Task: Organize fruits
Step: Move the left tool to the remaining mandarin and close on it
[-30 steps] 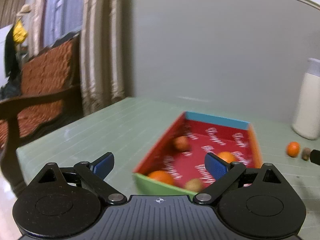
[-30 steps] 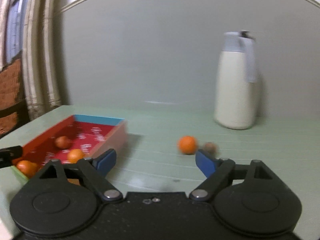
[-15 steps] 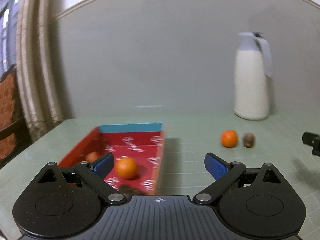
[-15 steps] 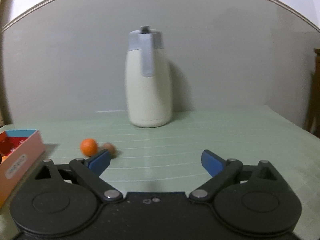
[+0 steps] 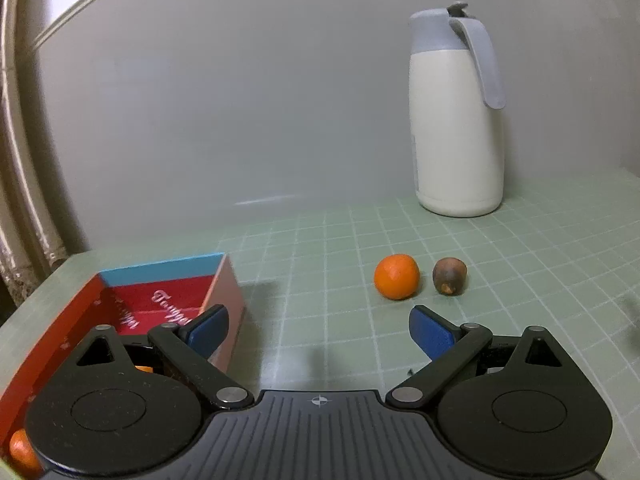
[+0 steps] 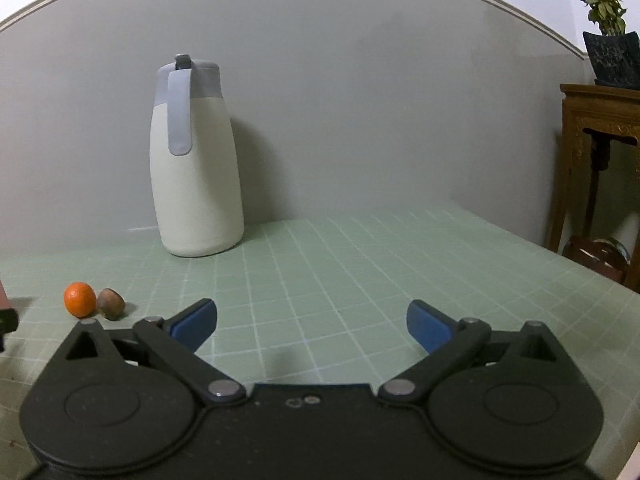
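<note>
A red box with a blue far wall sits at the lower left of the left wrist view, partly behind my left gripper, which is open and empty. One orange shows in the box's near corner. On the green table, ahead and slightly right of the left gripper, lie a loose orange and a brown fruit side by side. In the right wrist view this orange and brown fruit lie far left. My right gripper has its jaws opening wide, nothing between them.
A tall white jug with a grey lid and handle stands at the back by the wall, also seen as the jug. A wooden side table bearing a potted plant stands off the table's right edge.
Both views have swung to the right. The box slid to the left in the left view and left the right view. The right jaws have spread wider.
</note>
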Motion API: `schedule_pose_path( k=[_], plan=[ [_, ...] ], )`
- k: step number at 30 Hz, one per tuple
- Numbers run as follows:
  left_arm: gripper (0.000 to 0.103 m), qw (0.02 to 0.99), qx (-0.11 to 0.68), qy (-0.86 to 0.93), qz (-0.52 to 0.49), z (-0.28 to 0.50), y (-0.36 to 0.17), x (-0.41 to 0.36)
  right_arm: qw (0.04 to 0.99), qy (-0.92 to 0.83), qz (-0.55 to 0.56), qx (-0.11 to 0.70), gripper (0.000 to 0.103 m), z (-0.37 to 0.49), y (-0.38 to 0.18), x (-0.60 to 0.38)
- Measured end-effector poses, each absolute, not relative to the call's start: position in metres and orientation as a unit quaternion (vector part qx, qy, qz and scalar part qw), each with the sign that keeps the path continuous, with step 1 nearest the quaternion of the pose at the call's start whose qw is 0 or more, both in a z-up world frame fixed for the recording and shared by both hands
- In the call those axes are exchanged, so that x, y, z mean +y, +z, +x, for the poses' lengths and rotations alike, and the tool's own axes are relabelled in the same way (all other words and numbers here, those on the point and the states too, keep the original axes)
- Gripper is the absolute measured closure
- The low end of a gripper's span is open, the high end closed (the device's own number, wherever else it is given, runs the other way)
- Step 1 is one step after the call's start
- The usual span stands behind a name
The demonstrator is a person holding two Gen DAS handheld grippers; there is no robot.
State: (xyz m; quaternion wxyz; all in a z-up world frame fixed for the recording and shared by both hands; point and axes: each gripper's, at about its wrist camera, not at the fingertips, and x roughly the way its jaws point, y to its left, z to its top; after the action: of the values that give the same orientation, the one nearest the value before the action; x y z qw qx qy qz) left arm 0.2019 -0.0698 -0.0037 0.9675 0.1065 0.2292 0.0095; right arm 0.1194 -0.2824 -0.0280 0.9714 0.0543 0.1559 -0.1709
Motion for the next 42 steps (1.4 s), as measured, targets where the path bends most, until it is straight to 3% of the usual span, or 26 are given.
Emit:
schedule_pose_path(
  k=[37,42],
  plan=[
    [0.012,0.953,0.283,-0.016,0.109,0.293,-0.031,-0.091,0.967,-0.185,0.066,0.164,0.0,0.123,-0.032,-0.289],
    [0.017,0.952,0.287,-0.024,0.104,0.299,-0.034,-0.093,0.967,-0.183,0.067,0.165,0.0,0.124,-0.032,-0.289]
  ],
)
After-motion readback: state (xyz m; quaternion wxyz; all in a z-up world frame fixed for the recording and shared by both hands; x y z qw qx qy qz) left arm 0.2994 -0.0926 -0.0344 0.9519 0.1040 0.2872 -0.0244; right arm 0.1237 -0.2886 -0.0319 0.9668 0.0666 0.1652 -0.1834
